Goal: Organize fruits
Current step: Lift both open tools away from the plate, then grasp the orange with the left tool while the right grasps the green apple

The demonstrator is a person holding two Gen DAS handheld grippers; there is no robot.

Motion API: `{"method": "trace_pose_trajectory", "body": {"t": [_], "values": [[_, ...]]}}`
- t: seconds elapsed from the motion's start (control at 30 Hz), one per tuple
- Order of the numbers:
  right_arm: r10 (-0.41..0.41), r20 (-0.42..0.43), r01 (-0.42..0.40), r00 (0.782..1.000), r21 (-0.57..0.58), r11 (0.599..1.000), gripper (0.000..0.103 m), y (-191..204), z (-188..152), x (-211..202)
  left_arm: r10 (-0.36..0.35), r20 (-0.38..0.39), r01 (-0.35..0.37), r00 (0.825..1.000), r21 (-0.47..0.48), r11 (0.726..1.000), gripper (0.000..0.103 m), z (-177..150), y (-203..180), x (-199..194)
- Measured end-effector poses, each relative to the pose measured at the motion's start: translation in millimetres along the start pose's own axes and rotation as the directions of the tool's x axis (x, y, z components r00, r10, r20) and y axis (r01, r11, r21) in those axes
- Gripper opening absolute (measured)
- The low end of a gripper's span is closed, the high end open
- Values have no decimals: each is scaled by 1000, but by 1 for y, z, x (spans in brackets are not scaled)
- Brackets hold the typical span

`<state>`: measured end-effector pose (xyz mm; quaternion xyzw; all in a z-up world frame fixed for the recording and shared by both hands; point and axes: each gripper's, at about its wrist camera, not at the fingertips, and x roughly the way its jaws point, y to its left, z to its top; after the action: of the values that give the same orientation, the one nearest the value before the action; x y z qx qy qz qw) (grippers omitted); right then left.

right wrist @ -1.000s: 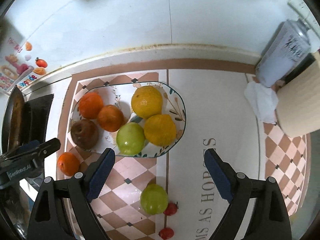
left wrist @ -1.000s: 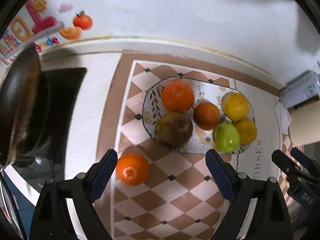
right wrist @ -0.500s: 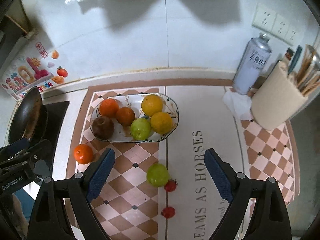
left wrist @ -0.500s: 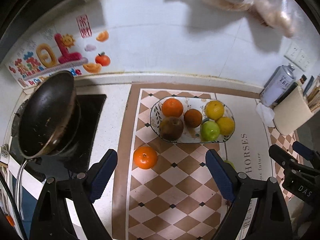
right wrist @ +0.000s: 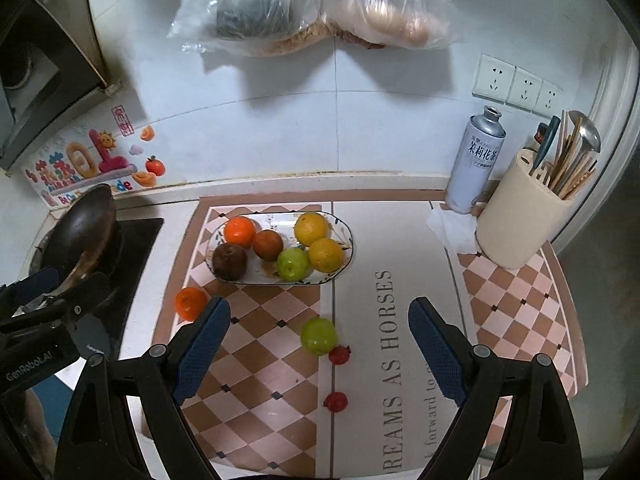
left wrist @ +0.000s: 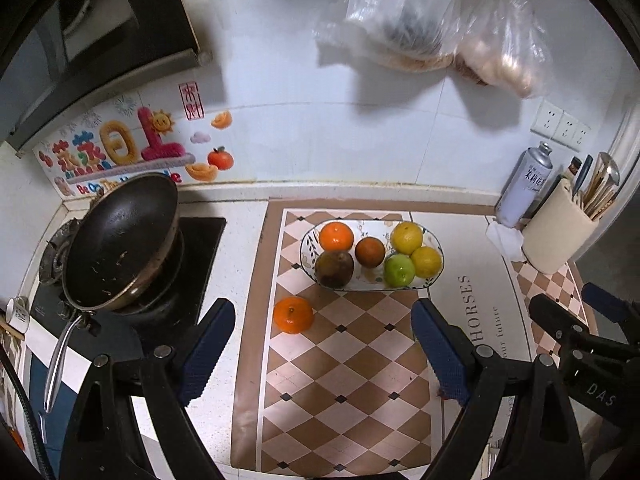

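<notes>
Pulled up and back from the worktop [right wrist: 400, 240] within the last second, both tools: left tool [left wrist: 322, 344] and right tool [right wrist: 318, 342] now hang high, jaws spread wide, nothing between them. Far more of the kitchen in view than a second ago, with the fruit shrunk toward mid-frame.

Plate [right wrist: 344, 258] near the back edge, on the checked mat, carrying six fruits: two oranges, a brown one, a green apple, two yellow ones. Still loose on the mat: an orange [left wrist: 293, 314] off the plate's front left corner, a green apple [right wrist: 318, 336] in front of the plate, two small red fruits [right wrist: 339, 355] just beside and below it.

Probably a retreat between picks rather than a finish: four fruits left to gather, none in hand.
</notes>
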<state>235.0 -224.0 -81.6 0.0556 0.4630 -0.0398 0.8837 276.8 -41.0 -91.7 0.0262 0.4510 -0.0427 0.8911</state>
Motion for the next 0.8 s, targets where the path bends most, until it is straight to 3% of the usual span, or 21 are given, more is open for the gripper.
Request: {"method": "trace_pose_trajectory", "body": {"t": [0.23,0.47,0.53,0.8], "values": [[14,27,-14,1000,-1,1000,93,1,-1,-18,-5,17,6,1000,-10,1000,90,-6,-1,-12],[66,-4,-65,998,25,998,94,-3,2,-5,9,11,-9,1000,-22,1000,90,-3,0,-3],[90,-25,-89,996,48,995,99,-9,3,9,5,-13,-5,1000,-24,1000,102,-2,1,6],[106,-155,-88,982,115,989,99,-34,-1,85,25,-164,-39,986,-82,996,103,-4,23,75]]}}
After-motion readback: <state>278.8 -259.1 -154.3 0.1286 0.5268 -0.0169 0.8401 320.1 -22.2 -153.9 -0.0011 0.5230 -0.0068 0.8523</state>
